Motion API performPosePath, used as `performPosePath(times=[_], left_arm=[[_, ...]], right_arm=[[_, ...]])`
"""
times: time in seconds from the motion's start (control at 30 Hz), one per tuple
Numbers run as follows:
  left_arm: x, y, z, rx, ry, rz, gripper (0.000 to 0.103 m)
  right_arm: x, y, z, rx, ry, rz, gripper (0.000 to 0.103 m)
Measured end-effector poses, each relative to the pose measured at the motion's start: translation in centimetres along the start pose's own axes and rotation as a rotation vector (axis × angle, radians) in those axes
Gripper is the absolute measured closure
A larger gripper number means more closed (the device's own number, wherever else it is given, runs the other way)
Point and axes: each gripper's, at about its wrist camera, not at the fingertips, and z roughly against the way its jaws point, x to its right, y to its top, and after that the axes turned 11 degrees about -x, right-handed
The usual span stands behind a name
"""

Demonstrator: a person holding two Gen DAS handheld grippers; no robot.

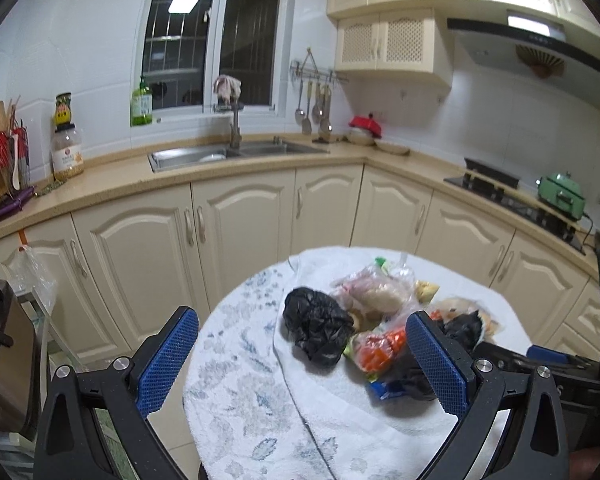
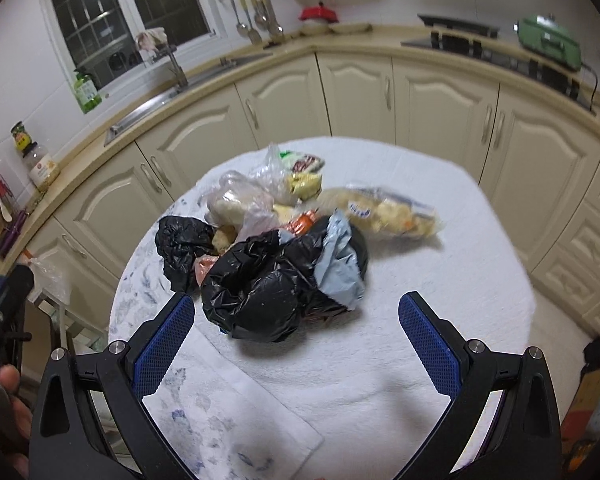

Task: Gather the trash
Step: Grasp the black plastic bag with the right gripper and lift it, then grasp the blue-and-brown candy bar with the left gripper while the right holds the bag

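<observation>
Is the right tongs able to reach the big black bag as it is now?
Probably yes. The right tongs are open, and the big black bag lies just ahead between the fingers on the white cloth, with nothing in front of it.

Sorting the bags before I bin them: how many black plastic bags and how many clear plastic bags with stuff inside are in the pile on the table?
Black plastic bags: 2
Clear plastic bags with contents: 2
Total: 4
</observation>
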Motion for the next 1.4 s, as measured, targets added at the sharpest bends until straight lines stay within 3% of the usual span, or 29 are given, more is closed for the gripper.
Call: performPosePath(times=[0.37,0.47,0.6,0.7,1.13,1.4], left_arm=[[1.2,0.8,-6.1,-0.089,0.031,-0.027,0.001],[1.7,1.0,-7.1,-0.108,0.039,-0.041,0.001],[2.4,1.1,-8.3,-0.128,0.049,-0.057,0.001],[3.2,1.0,-8.9,-0.148,0.043,-0.073,0.001],[8.9,-1.3,-11.7,-0.263,-0.026,-0.220,0.001],[12.1,-2.6,-14.8,-0.315,-0.033,-0.355,0.001]], right_arm=[[1.5,2.2,-7.9,-0.160,0.065,-0.137,0.001],[1.3,2.5,-9.5,-0.178,0.107,-0.101,0.012],[1.5,2.5,-9.3,-0.155,0.149,-0.051,0.028],[3.0,2.3,-8.8,-0.153,0.198,-0.045,0.033],[10.2,0.5,-4.3,-0.087,0.151,-0.102,0.034],[12.2,0.3,-3.5,-0.076,0.155,-0.097,0.035]])
